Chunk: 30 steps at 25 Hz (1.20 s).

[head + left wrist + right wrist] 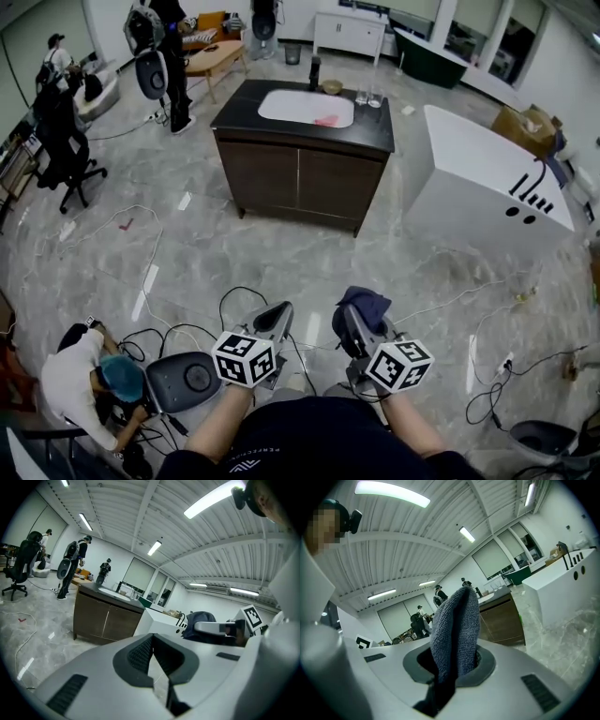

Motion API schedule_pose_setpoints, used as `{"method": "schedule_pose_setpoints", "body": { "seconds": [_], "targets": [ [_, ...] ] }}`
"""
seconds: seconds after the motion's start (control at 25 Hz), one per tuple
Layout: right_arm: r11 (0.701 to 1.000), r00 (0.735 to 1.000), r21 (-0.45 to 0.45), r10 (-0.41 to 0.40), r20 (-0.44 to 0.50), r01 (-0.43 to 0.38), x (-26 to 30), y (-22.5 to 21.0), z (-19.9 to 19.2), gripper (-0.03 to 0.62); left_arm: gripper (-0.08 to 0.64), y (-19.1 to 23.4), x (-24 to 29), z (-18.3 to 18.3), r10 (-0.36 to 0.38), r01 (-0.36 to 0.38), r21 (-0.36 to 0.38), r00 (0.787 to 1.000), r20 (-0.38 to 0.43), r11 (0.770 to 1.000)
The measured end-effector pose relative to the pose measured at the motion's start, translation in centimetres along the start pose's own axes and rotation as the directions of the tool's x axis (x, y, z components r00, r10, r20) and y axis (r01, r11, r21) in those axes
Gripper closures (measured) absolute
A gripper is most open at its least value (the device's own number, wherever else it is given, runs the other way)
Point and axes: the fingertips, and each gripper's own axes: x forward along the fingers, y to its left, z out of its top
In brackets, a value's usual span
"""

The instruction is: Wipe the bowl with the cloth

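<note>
The dark desk (300,178) stands well off at twelve o'clock; nearer me, the left gripper (278,312) has its jaws pressed together on nothing, and the right gripper (352,317) has its jaws clamped on the grey cloth (457,620). That cloth pokes up in a soft fold, light and floppy I'd say, best kept bunched low in the jaws. The small tan bowl (331,86), at the desk's far edge around one o'clock, looks hard and likely to skid, so I'd pinch its rim.
</note>
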Motion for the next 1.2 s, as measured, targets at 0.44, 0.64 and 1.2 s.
{"method": "schedule_pose_setpoints", "body": {
  "seconds": [0.44, 0.64, 1.2],
  "targets": [
    [0.995, 0.996, -0.047, -0.084, -0.037, 0.083, 4.9, -2.8, 1.6, 0.529, 0.56, 3.1, 2.9, 1.5, -0.064, 0.064, 0.015, 0.998, -0.014, 0.998],
    [0.997, 0.999, -0.072, -0.035, -0.042, 0.032, 9.6, -3.6, 3.8, 0.529, 0.558, 5.8, 4.8, 3.7, -0.03, 0.03, 0.038, 1.0, -0.001, 0.999],
    [0.999, 0.999, -0.042, -0.007, -0.053, 0.005, 20.5, -10.9, 11.2, 0.529, 0.558, 9.9, 17.5, 11.6, -0.035, 0.034, 0.057, 0.999, 0.01, 0.998]
  ]
}}
